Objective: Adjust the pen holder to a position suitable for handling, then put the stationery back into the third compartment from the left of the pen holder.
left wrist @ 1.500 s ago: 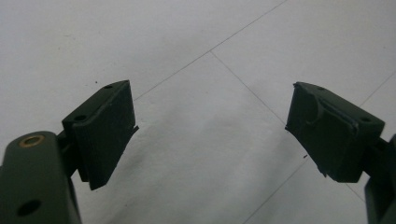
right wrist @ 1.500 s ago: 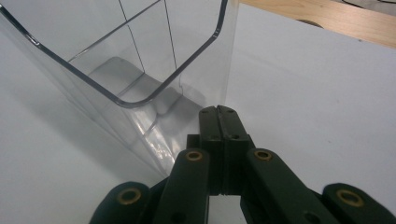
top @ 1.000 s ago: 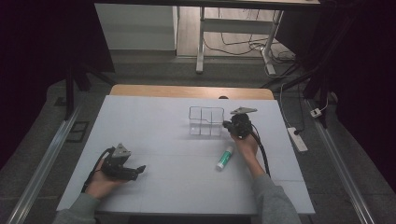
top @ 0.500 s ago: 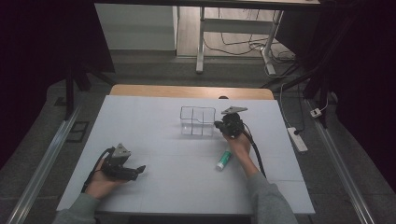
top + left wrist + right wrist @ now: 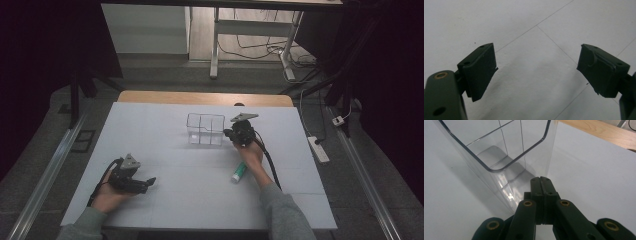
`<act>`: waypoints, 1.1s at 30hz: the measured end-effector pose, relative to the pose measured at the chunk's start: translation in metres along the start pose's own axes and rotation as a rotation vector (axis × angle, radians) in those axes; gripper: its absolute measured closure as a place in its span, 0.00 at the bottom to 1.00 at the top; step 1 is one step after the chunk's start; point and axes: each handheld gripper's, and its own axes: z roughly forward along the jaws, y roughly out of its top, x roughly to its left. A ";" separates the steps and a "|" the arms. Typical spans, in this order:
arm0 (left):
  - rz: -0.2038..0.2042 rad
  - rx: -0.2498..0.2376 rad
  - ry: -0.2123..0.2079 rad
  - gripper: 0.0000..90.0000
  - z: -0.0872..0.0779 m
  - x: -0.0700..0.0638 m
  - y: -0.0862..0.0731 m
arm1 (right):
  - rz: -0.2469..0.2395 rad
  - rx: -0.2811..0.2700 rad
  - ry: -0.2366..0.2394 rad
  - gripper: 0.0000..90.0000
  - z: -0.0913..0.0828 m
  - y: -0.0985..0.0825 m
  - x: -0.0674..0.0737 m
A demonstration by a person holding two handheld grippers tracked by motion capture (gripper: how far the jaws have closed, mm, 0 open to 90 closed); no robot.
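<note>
Two grippers work around a clear divided organizer box (image 5: 205, 129) standing toward the far middle of the white table (image 5: 165, 200). Nearest the person, well left of the box, the left gripper (image 5: 145, 183) rests with jaws wide, holding nothing. A green-capped tube (image 5: 239, 172) lies nearer than the box, to its right. The right gripper (image 5: 543, 182), jaws pressed together and empty, touches the box's right wall.
</note>
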 end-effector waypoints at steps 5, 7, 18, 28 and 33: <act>0.000 0.000 0.001 0.17 0.000 0.000 0.000 | 0.003 -0.005 0.000 0.99 0.001 0.001 0.000; 0.002 0.002 0.002 0.17 0.000 0.000 0.000 | 0.003 -0.006 0.001 0.99 0.001 0.002 0.000; 0.001 0.004 0.006 0.17 0.000 -0.001 0.000 | -0.006 -0.006 0.006 0.99 0.006 0.006 0.003; 0.004 0.001 0.006 0.17 -0.001 0.000 0.000 | -0.004 0.001 0.013 0.98 0.008 0.007 0.003; 0.006 0.000 0.005 0.17 -0.001 -0.001 -0.001 | 0.020 0.000 0.018 0.98 0.006 0.006 0.000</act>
